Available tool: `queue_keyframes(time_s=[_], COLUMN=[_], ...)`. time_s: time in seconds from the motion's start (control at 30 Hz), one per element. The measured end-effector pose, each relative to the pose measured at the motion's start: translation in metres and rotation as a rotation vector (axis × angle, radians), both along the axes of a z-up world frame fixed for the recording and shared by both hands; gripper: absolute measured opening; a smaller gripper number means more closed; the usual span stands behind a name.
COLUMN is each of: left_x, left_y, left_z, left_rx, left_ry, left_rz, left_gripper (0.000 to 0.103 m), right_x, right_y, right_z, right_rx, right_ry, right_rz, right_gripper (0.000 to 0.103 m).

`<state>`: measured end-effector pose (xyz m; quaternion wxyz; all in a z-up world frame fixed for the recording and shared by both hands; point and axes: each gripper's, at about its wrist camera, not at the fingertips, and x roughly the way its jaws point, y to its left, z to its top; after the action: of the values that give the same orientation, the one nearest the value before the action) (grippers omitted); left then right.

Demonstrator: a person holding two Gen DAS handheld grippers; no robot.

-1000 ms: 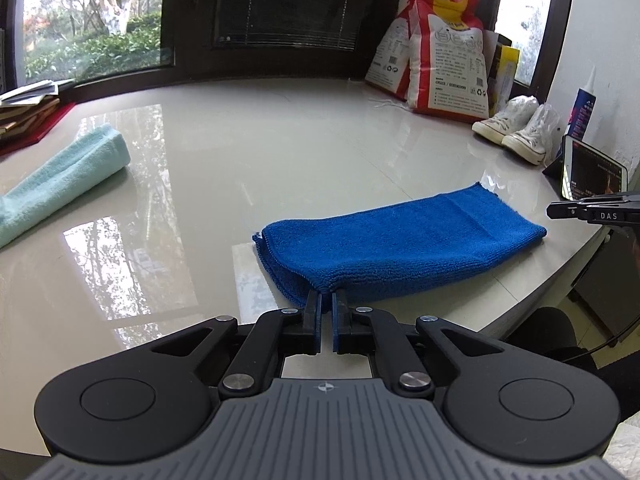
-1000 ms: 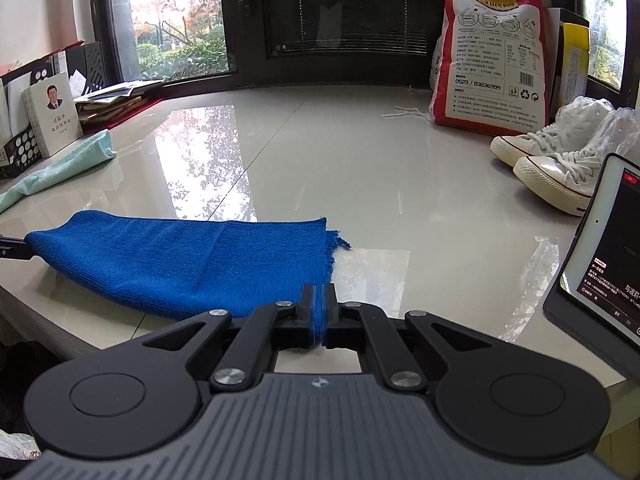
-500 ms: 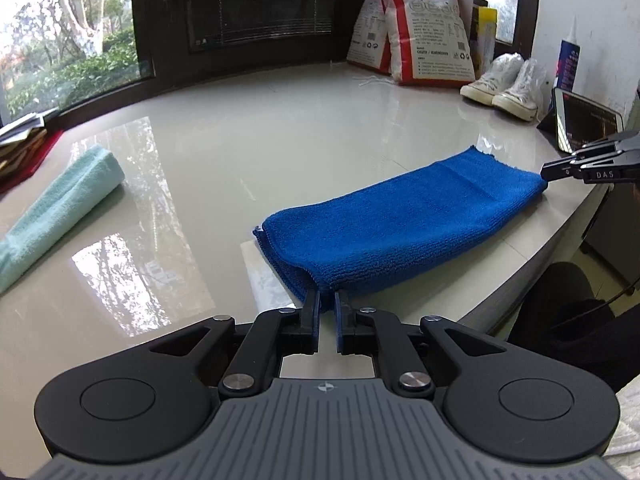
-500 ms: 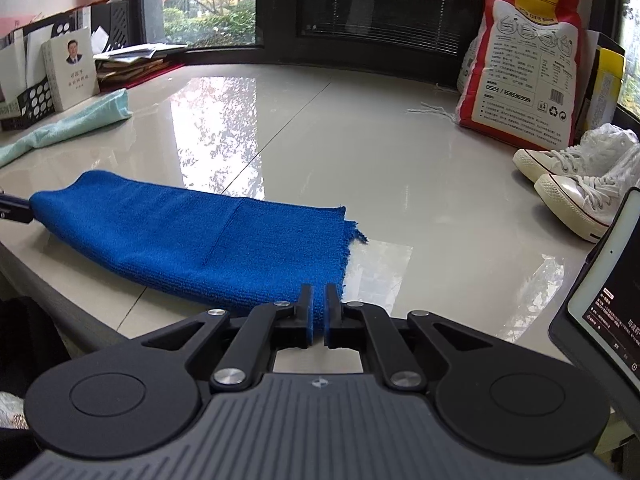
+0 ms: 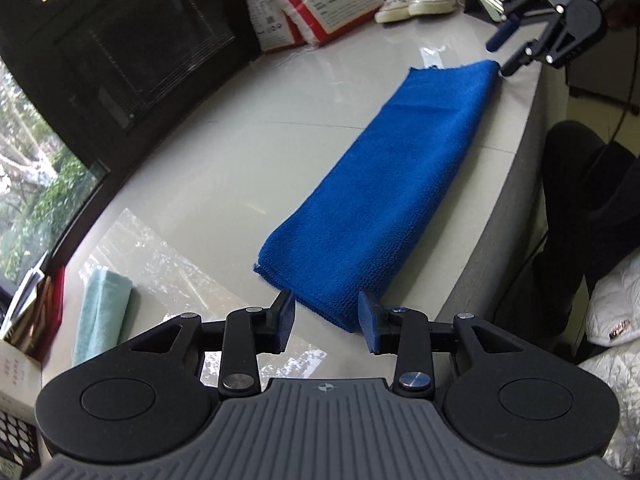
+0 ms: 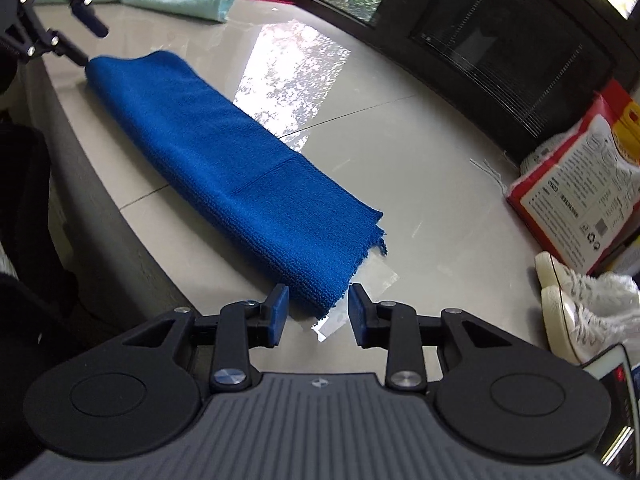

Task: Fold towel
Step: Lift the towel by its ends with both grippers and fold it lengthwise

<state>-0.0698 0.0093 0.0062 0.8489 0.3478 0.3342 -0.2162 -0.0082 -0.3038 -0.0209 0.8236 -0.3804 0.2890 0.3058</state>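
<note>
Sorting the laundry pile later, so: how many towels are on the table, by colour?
Blue towel: 1, folded into a long strip between the open left gripper and the open right gripper
Light green towel: 1, folded, near the far edge of the table
Total: 2 towels

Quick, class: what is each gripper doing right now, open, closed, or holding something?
Left gripper: open, holding nothing, at one end of the blue towel.
Right gripper: open, holding nothing, at the towel's other end.
</note>
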Motion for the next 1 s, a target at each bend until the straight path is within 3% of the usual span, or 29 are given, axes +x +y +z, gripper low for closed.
queue_keyframes(time_s=[0.27, 0.47, 0.53, 0.7, 1.0], left_x=[0.006, 0.007, 0.008, 0.013, 0.015], left_y=[-0.018, -0.024, -0.023, -0.02, -0.014], left_z=[-0.007, -0.014, -0.017, -0.017, -0.006], left_rx=[0.133, 0.179, 0.183, 0.152, 0.071], left_ry=[0.017, 0.049, 0.06, 0.098, 0.089], left_rz=[-0.104, -0.148, -0.151, -0.137, -0.09], left_gripper=[0.039, 0.038, 0.034, 0.009, 0.008], right_x=[-0.004, -0.002, -0.002, -0.005, -0.008], right_y=[0.011, 0.015, 0.015, 0.015, 0.013], right_z=[-0.009, -0.017, -0.019, -0.019, -0.015], right_rx=[-0.201, -0.292, -0.309, -0.293, -0.239], right_ry=[-0.073, -0.119, -0.129, -0.116, -0.116], right_rz=[0.184, 0.282, 0.304, 0.312, 0.301], right_gripper=[0.03, 0.018, 0.013, 0.005, 0.004])
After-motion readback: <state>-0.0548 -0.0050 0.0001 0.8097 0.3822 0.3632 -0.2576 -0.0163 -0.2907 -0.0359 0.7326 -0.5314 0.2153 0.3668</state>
